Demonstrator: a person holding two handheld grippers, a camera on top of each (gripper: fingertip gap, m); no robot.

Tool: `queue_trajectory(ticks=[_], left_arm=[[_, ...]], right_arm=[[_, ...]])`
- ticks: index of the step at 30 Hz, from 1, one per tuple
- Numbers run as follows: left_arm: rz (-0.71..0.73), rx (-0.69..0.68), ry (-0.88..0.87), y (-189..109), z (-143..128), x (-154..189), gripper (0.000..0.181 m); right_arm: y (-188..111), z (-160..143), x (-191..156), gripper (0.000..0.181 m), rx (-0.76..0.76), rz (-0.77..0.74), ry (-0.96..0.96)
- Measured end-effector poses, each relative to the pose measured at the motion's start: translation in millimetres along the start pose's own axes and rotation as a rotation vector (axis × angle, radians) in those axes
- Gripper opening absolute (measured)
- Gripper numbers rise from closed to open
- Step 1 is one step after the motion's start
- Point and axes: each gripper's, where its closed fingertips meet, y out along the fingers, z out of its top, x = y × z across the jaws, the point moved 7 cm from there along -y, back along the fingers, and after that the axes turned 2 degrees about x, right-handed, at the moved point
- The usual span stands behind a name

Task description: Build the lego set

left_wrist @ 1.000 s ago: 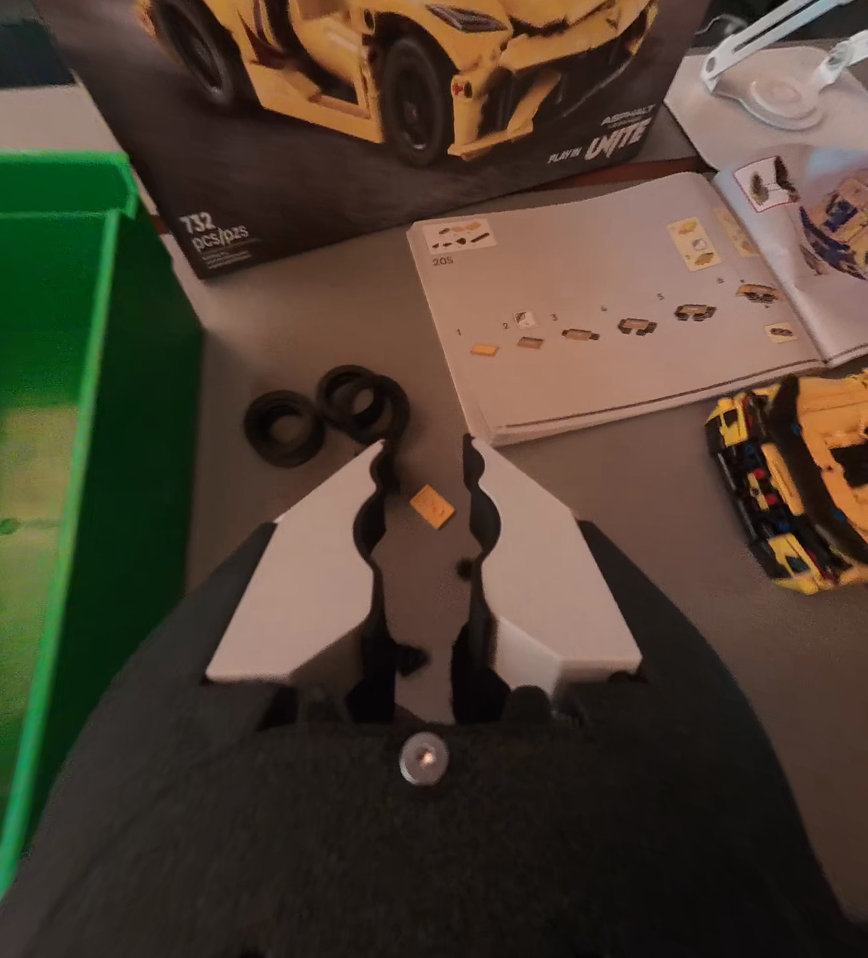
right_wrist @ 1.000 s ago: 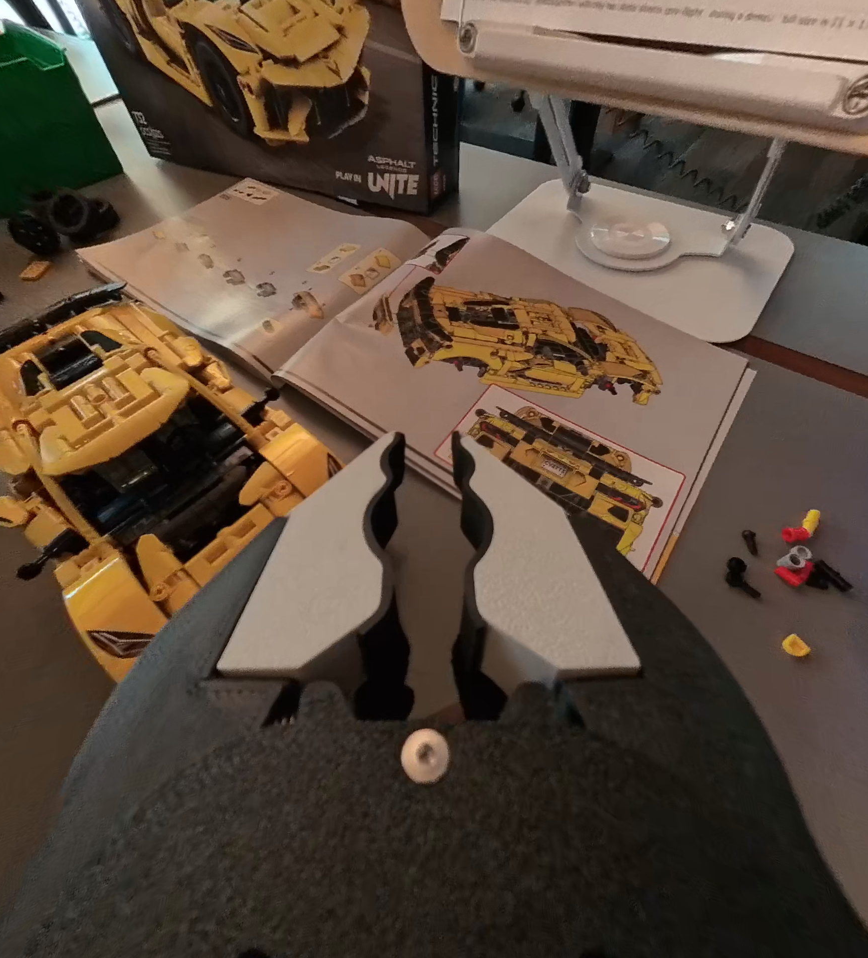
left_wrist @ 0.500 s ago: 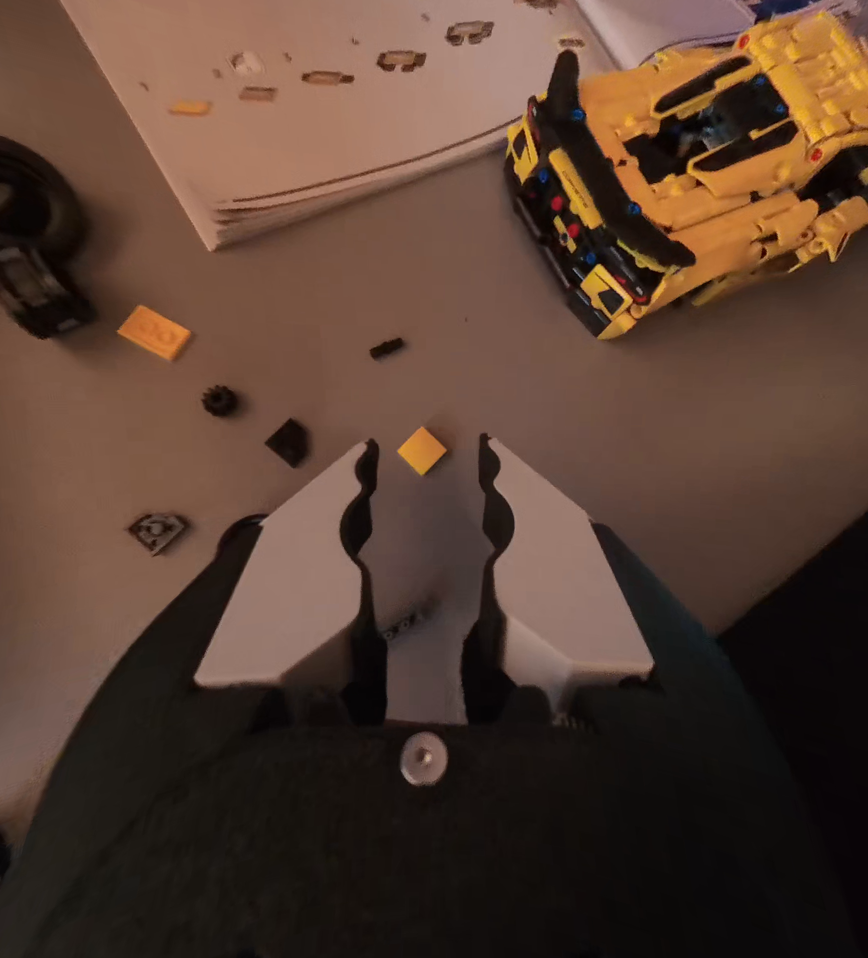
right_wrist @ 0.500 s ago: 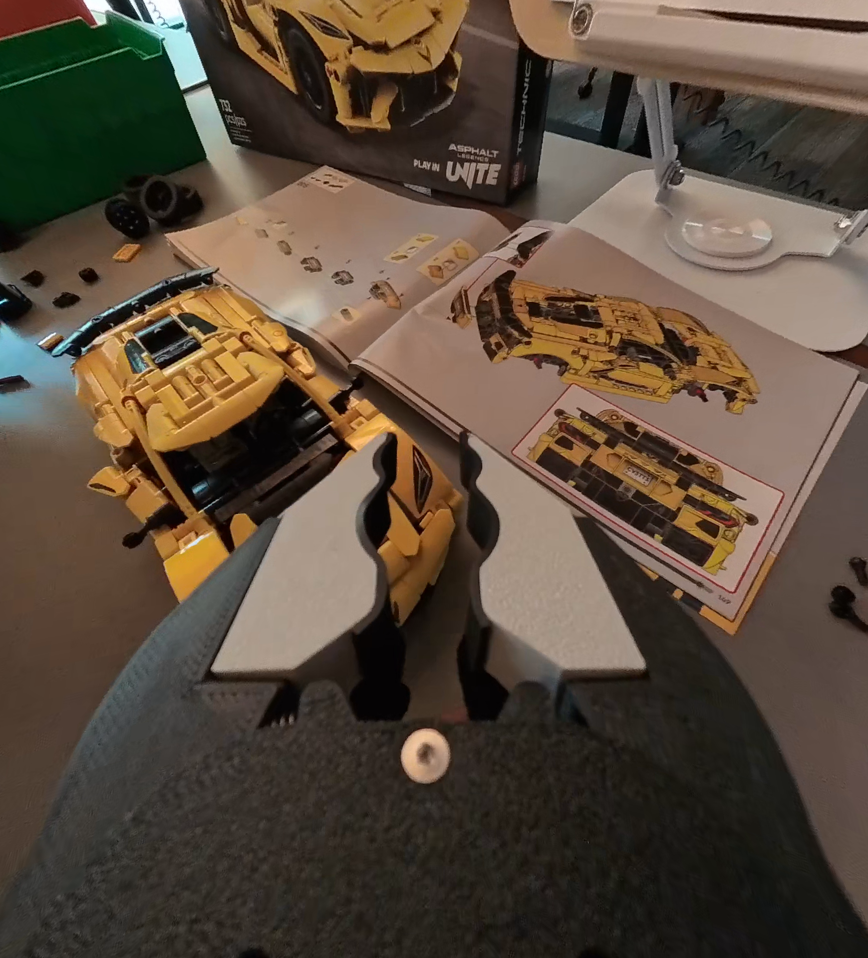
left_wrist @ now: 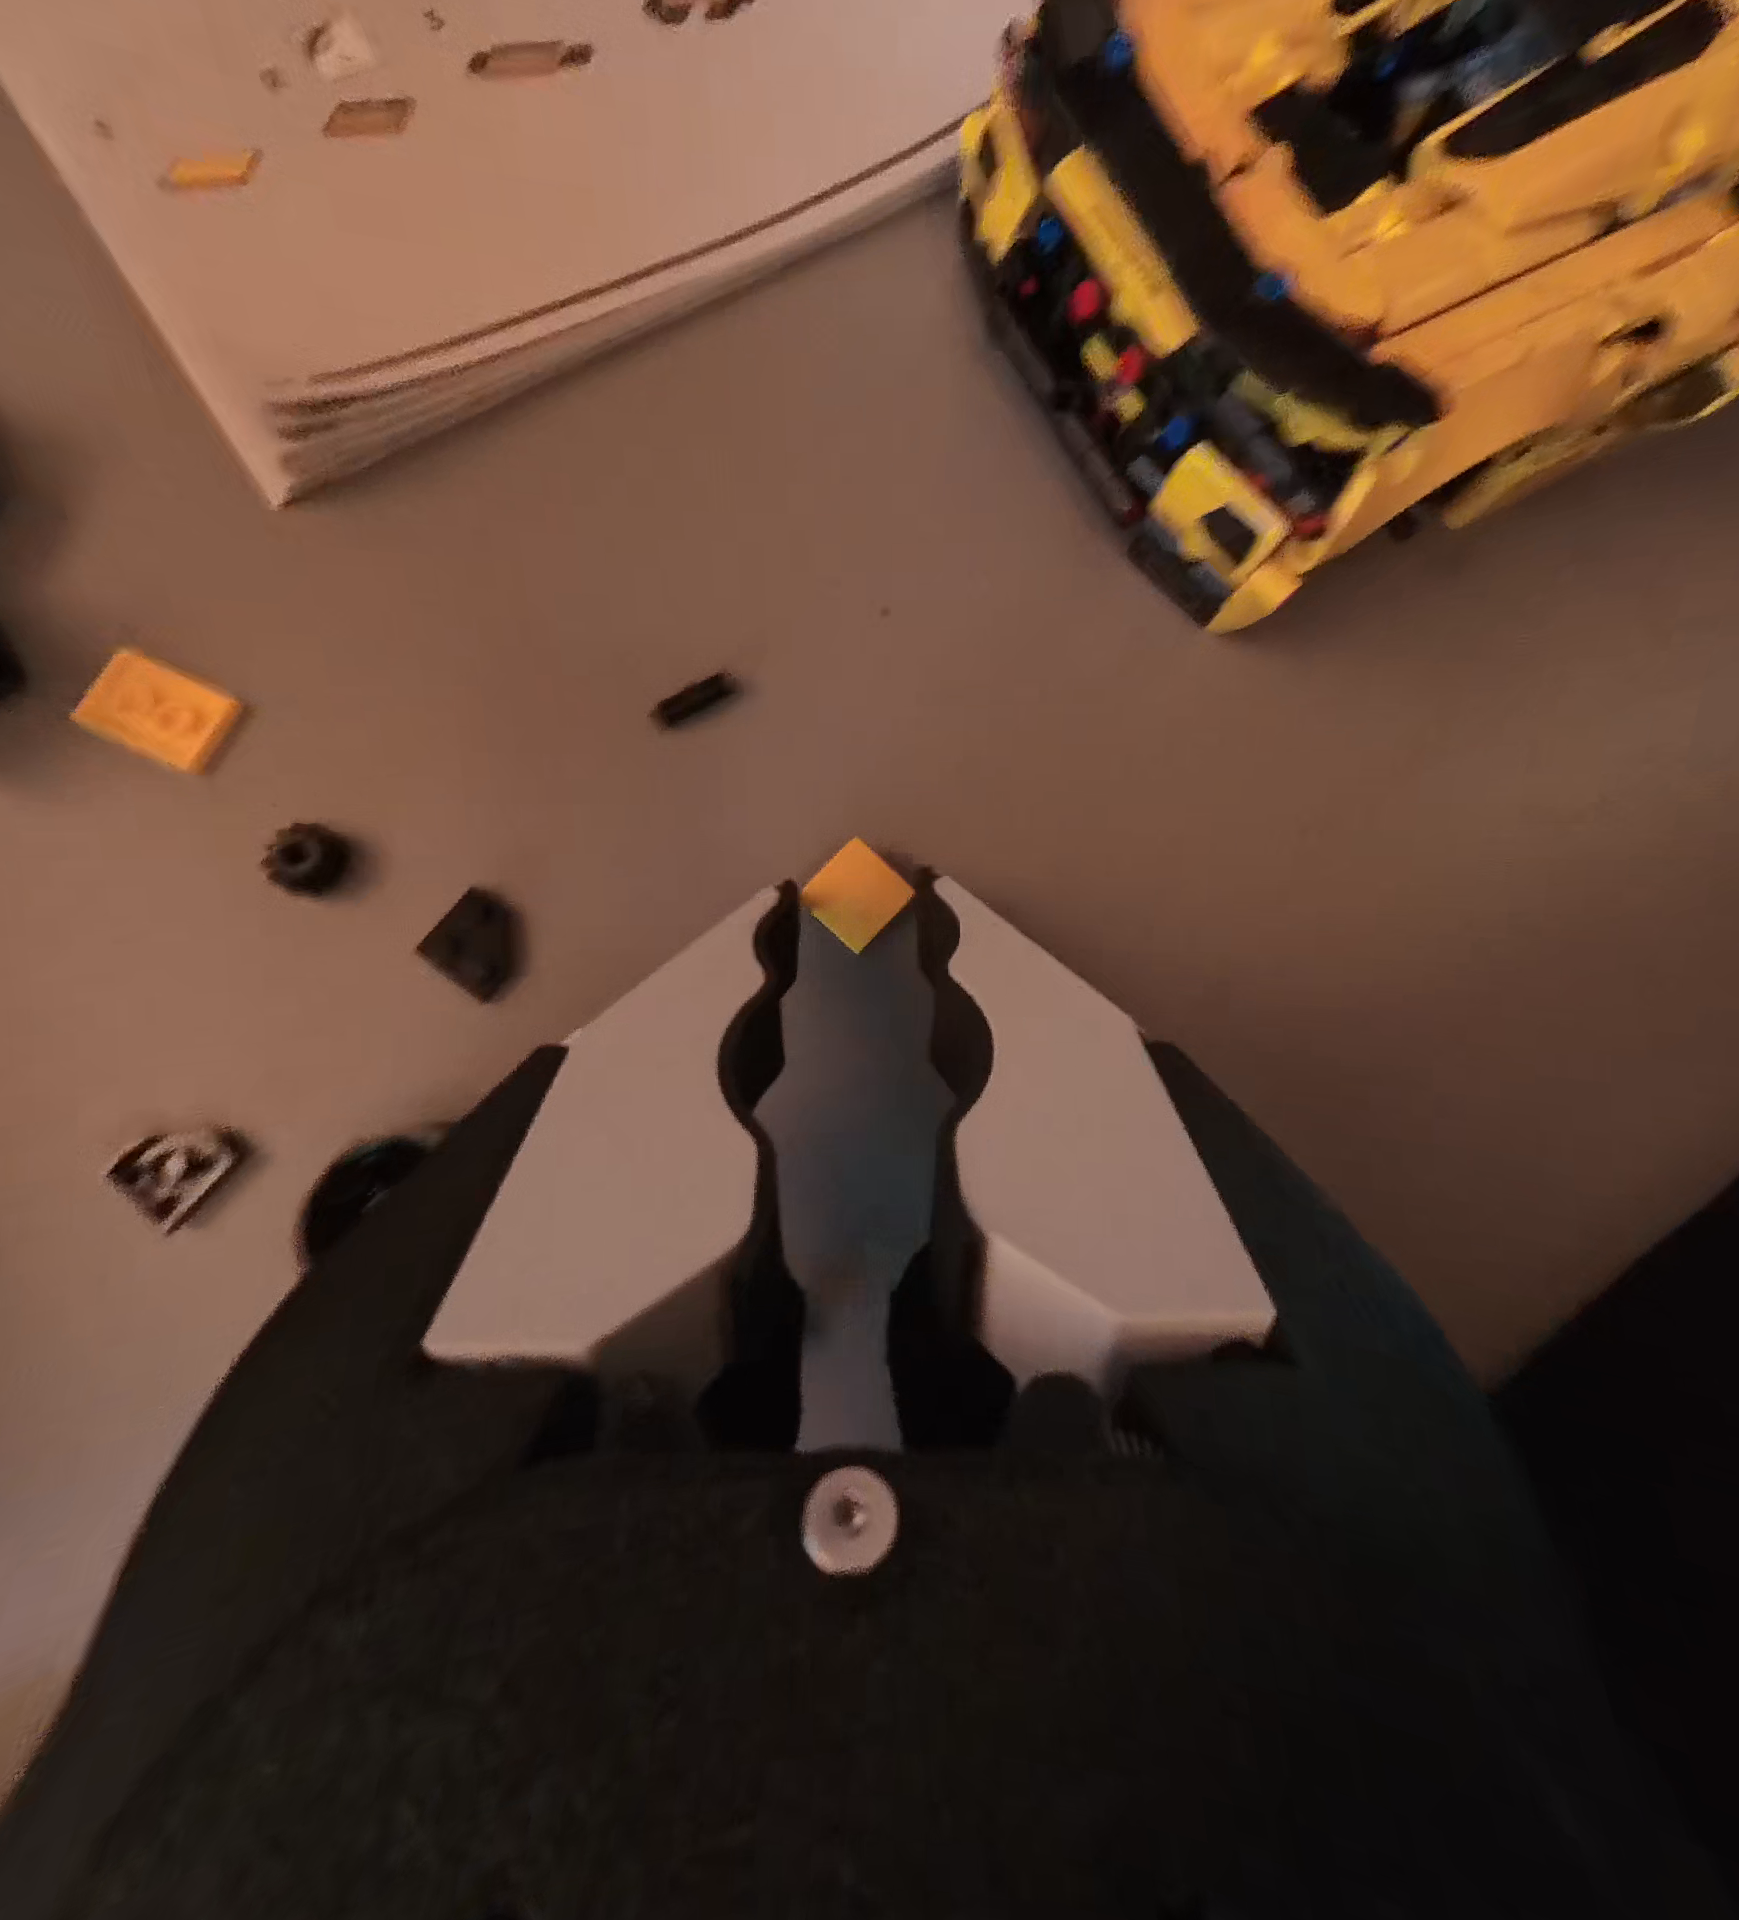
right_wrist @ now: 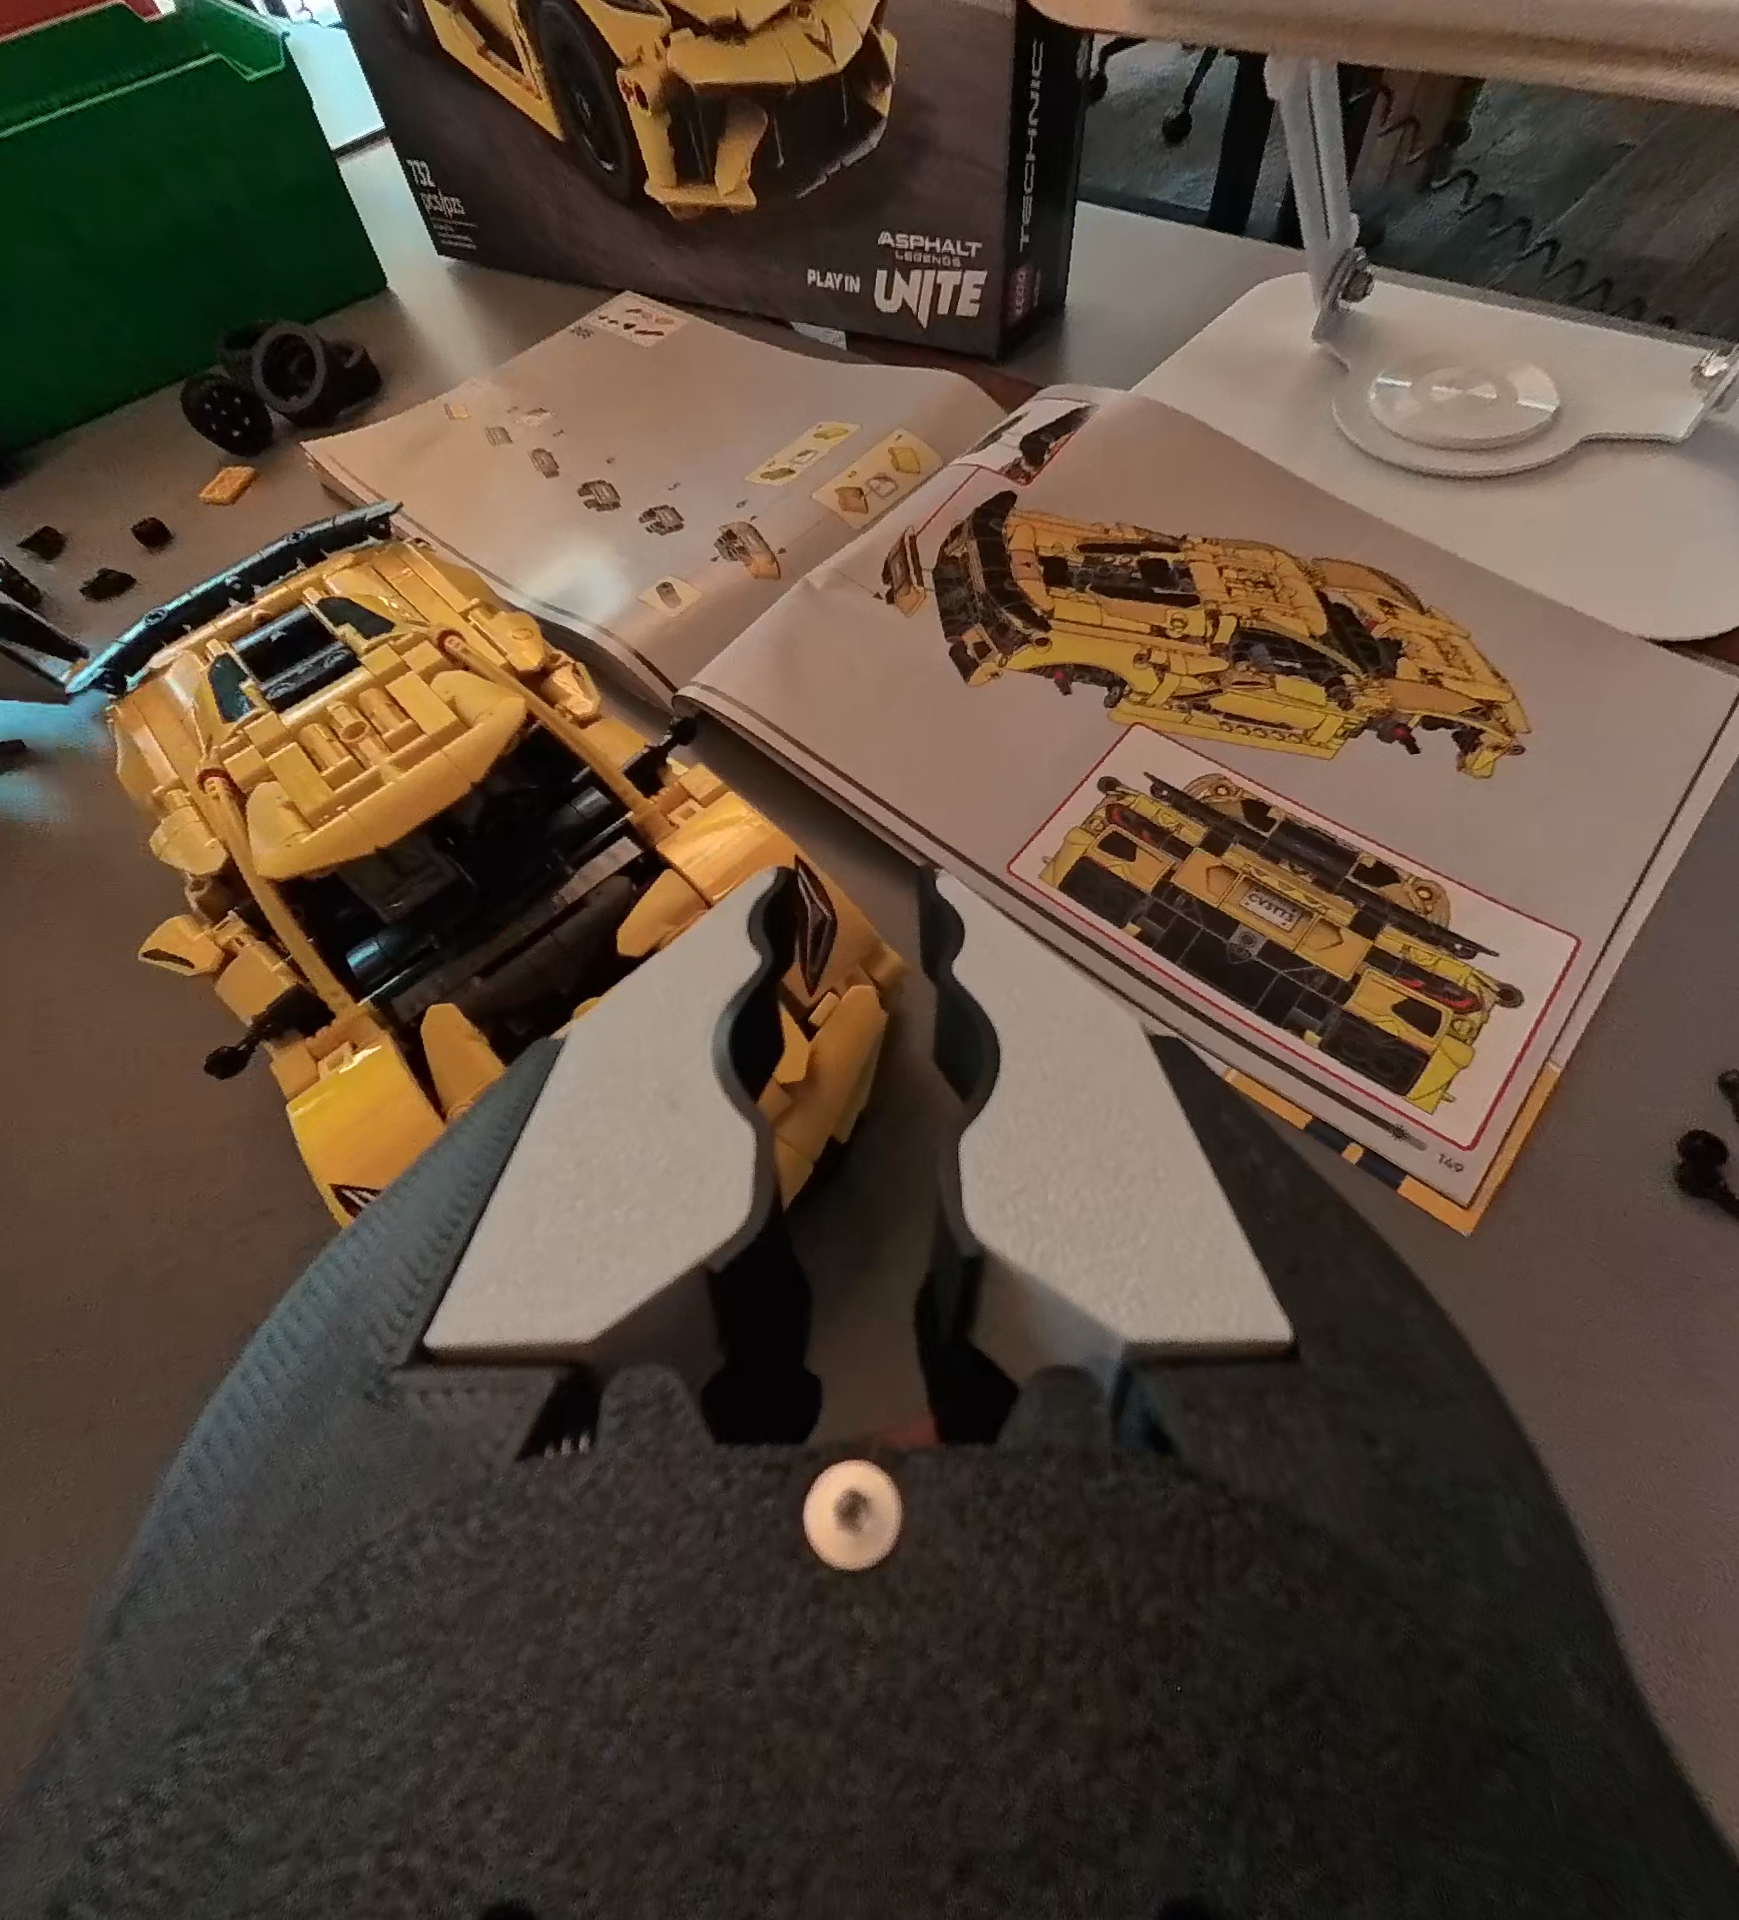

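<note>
Car (right_wrist: 449,831) on table (right_wrist: 34,1091) beside manual (right_wrist: 1104,644), left gripper (left_wrist: 857,896) tips pinching small yellow tile (left_wrist: 857,894), right gripper (right_wrist: 849,904) spread above car's nose.

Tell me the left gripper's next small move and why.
Probably close the fingers a little further on the small yellow tile. The left gripper already has its tips on either side of that tile on the table, corner to corner, but whether they grip it yet is unclear.
</note>
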Motion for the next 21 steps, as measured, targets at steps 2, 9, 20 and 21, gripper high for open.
queue_trajectory(ticks=[2,9,20,21], left_arm=[[-0.129,0.051,0.036,3.3,15.2,27.0,0.022],[-0.398,-0.031,0.351,45.9,26.0,146.0,0.022],[-0.075,0.141,-0.022,-24.4,7.7,51.6,0.044],[0.055,0.149,-0.108,-41.9,-4.3,19.6,0.043]], right_arm=[[-0.4,0.5,0.5,0.022,0.004,0.000,0.002],[0.1,0.0,-0.4,0.022,0.003,0.005,-0.003],[-0.8,0.0,-1.6,0.023,0.006,0.019,0.002],[-0.4,0.1,-1.5,0.023,0.005,0.021,0.004]])
